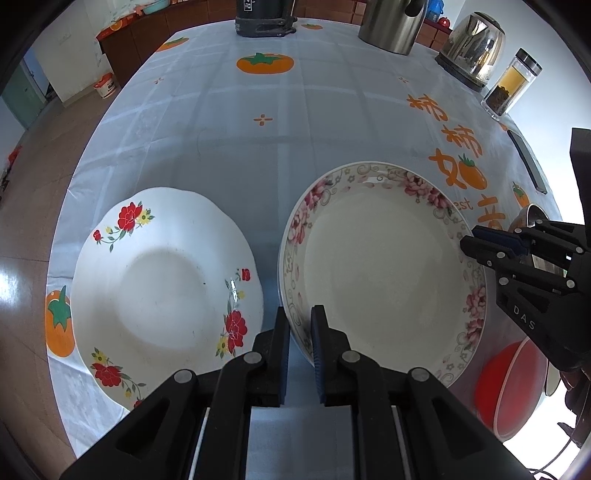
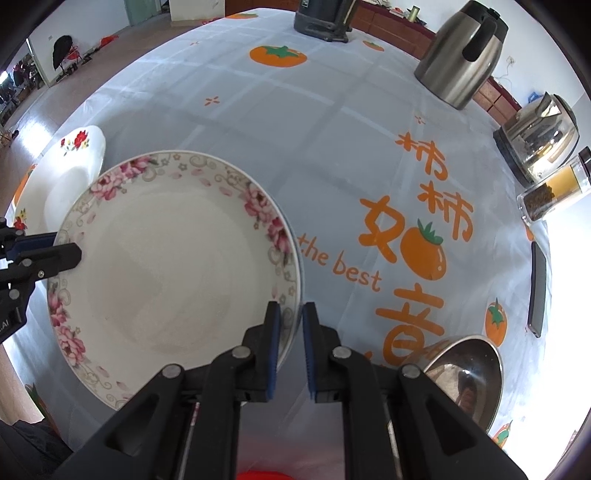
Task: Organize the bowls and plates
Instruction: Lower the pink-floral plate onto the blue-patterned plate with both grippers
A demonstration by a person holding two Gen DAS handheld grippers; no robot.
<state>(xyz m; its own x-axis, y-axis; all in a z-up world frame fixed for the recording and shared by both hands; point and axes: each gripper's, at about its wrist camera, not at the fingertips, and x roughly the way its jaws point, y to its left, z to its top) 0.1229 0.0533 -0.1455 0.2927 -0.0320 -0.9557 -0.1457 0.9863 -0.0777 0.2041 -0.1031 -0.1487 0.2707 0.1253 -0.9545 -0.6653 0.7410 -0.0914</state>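
Observation:
A pink-flowered plate [image 1: 380, 266] [image 2: 166, 266] is held at two opposite points of its rim above the persimmon-print tablecloth [image 1: 280, 155]. My left gripper [image 1: 300, 317] is shut on the rim's left edge and shows in the right wrist view as well [image 2: 70, 247]. On the right edge of the rim, my right gripper [image 2: 291, 310] is shut; the left wrist view catches it too [image 1: 476, 240]. A white plate with red flowers [image 1: 162, 280] [image 2: 70, 173] lies on the cloth just left of the held plate.
A steel bowl [image 2: 465, 376] and a red bowl [image 1: 509, 384] sit near the table's right front. A dark phone [image 2: 537, 291], a glass jar [image 2: 554, 195], a glass kettle [image 2: 535, 140], a steel jug [image 2: 461, 59] and a dark appliance [image 2: 325, 18] line the right and far edges.

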